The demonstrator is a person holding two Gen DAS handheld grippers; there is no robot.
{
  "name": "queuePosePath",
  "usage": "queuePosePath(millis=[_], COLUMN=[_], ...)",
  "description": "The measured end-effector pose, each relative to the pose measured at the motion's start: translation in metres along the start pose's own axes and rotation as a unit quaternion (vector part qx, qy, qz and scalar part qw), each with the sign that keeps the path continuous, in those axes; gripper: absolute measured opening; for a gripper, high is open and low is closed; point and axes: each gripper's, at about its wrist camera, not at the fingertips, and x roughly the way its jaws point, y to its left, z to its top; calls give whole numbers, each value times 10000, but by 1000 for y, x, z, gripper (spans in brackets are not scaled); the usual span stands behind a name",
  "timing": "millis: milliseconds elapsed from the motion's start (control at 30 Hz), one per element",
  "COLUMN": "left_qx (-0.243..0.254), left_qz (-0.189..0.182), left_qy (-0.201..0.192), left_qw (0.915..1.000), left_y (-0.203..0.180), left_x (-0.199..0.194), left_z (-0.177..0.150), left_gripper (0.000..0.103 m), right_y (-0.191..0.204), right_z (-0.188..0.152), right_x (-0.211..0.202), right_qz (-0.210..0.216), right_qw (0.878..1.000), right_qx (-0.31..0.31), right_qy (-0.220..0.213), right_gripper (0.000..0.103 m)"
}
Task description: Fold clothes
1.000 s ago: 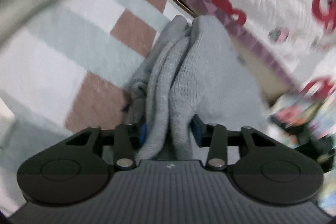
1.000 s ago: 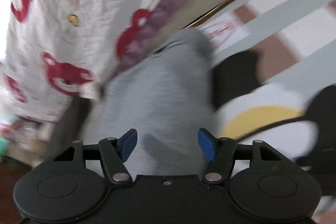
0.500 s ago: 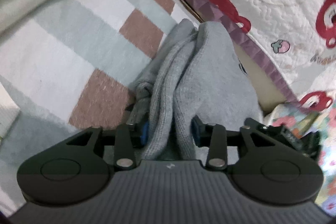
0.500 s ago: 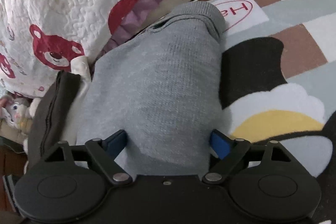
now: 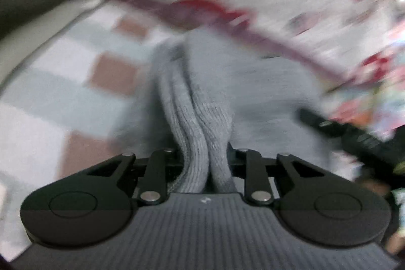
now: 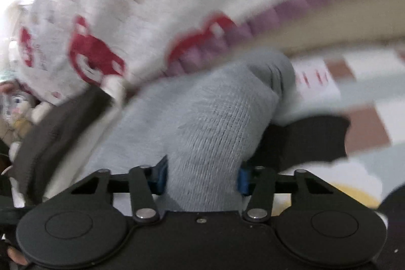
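Observation:
A folded grey knit sweater (image 5: 222,92) fills the middle of both views. My left gripper (image 5: 206,158) is shut on its bunched layered edge, which stands in thick folds between the black fingers. In the right wrist view the sweater (image 6: 210,123) sits between the blue pads of my right gripper (image 6: 202,176), which is closed in on a thick fold of it. Both views are blurred by motion. The sweater's far end reaches toward the bed's edge.
A white quilt with red bears (image 6: 114,17) and a purple trim hangs behind. A checked rug (image 5: 76,82) lies below, with a black, white and yellow motif (image 6: 329,158). A dark folded garment (image 6: 50,133) lies at the left, toys beside it.
My right gripper has narrowed from wide open onto the sweater. Both grippers have swung, the views now blurred, with the sweater carried along. The left grip is unchanged.

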Motion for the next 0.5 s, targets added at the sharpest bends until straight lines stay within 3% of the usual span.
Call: queuePosePath(millis=[33,100,233,267,300,367,400,500], left_qx=[137,483,-19,12,42,246,369,97], left_qz=[-147,231,838,855,873,1074,1265,1341], left_qy=[-127,-50,373,363,352,236,231,393], left_qw=[9997,9986,9958,9957,9955,9936,9910,9901], left_y=[-7,-13,9,8,7,0,-2,12], left_x=[-7,-5,16,15,14,6,1,-11], left_z=[3,2,-5,-2,0,5,7,8], left_gripper=[22,22,26,36,43,48,56,69], right_y=[10,25,16,12,8,1,-2,-13], right_z=[4,10,9,8,6,3,2,-3], right_x=[-9,-20,-6,-4,-3,-1,0,2], right_qz=[105,138,-623,-658,-646,-620,-607,-568], right_qw=[9996,9980,9971,9972,9975,9979,9980,9980], right_qx=[-188,-518,-428,-354,-284,-144,-74,137], right_qy=[-175,-336,-40,3,37,106,140,242], right_gripper=[47,45,43,35,36,38,38,44])
